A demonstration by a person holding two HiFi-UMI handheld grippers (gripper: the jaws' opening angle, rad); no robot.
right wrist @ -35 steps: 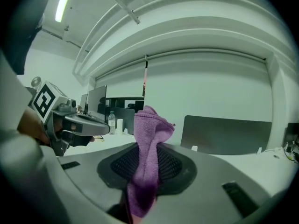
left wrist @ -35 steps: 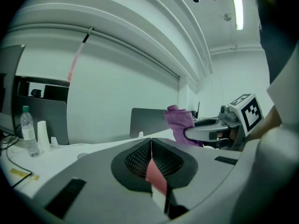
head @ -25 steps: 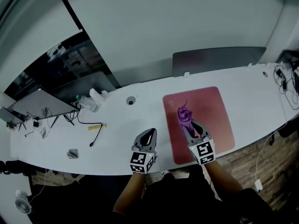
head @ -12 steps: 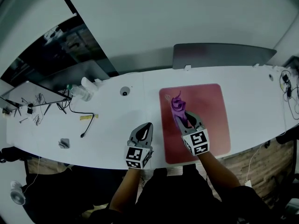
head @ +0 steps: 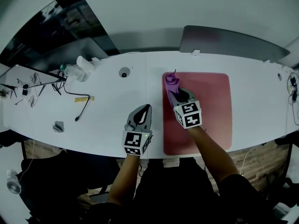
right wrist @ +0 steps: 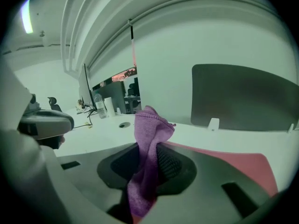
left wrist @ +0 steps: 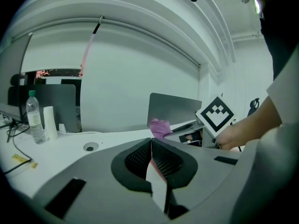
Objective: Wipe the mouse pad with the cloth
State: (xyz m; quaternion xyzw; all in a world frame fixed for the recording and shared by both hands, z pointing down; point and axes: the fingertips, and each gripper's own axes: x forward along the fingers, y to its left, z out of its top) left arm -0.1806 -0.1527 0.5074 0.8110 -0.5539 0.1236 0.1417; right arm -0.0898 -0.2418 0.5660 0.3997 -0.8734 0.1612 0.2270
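A red mouse pad (head: 210,106) lies on the white desk (head: 107,120), right of centre. My right gripper (head: 178,95) is shut on a purple cloth (head: 171,82) and holds it over the pad's far left corner. In the right gripper view the cloth (right wrist: 149,148) hangs bunched between the jaws, with the pad (right wrist: 233,164) to the right. My left gripper (head: 141,115) rests over the bare desk just left of the pad, its jaws closed together and empty. In the left gripper view the cloth (left wrist: 161,127) and the right gripper (left wrist: 187,129) show ahead.
A grey chair back (head: 229,41) stands behind the desk. A round desk grommet (head: 124,72), a water bottle (head: 70,71), a black cable (head: 77,104) and a small grey item (head: 58,126) lie to the left. Cables (head: 292,85) sit at the far right edge.
My right gripper has carried the cloth toward the far left corner of the pad. The left gripper has held about the same spot beside the pad.
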